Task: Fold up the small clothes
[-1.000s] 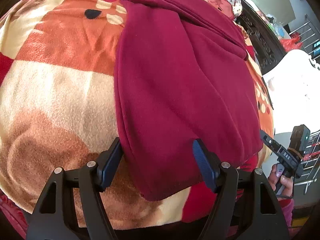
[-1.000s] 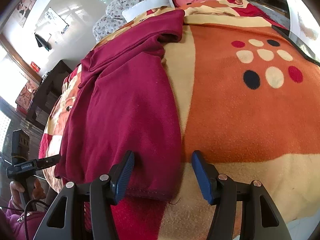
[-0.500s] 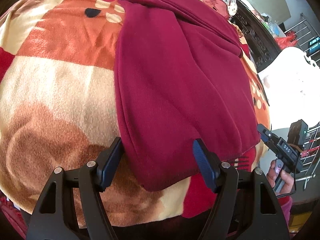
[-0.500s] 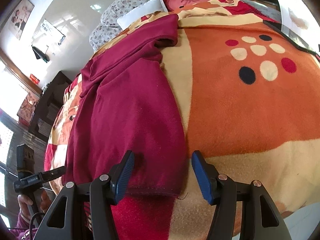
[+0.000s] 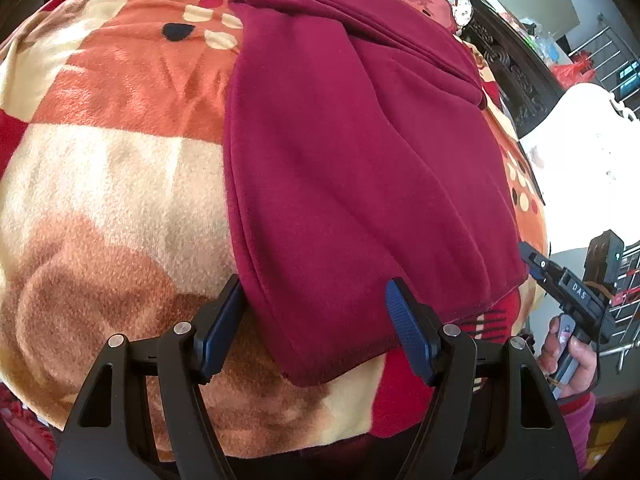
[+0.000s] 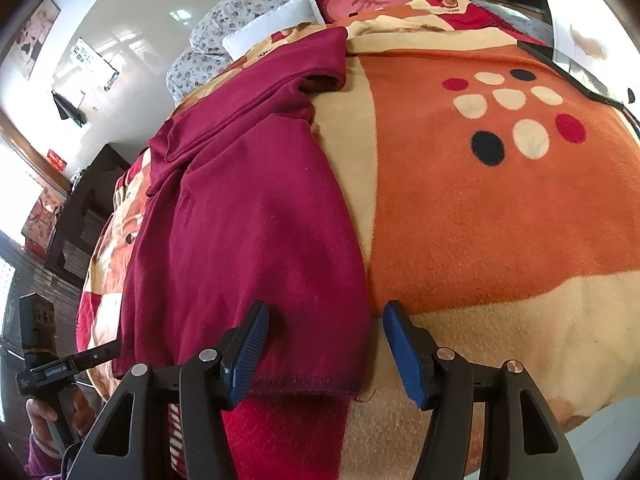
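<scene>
Lengthwise, the maroon garment (image 5: 352,168) lay on the blanket (image 5: 112,168) of the bed, its sleeves apparently already turned in across the top, its hem reaching almost to the near edge of the bed. The left gripper (image 5: 316,324) stood released, its jaws spread over the hem's left corner with cloth between them but not pinched. The right gripper (image 6: 322,344) was likewise released, straddling the hem's right corner (image 6: 348,384) in its own view. The step in hand looked like taking hold of the hem for the bottom-to-top fold. Next, both grippers would probably need to clench on their corners together, catching every layer, then lift and carry the hem evenly toward the collar end near the pillows (image 6: 276,20).
</scene>
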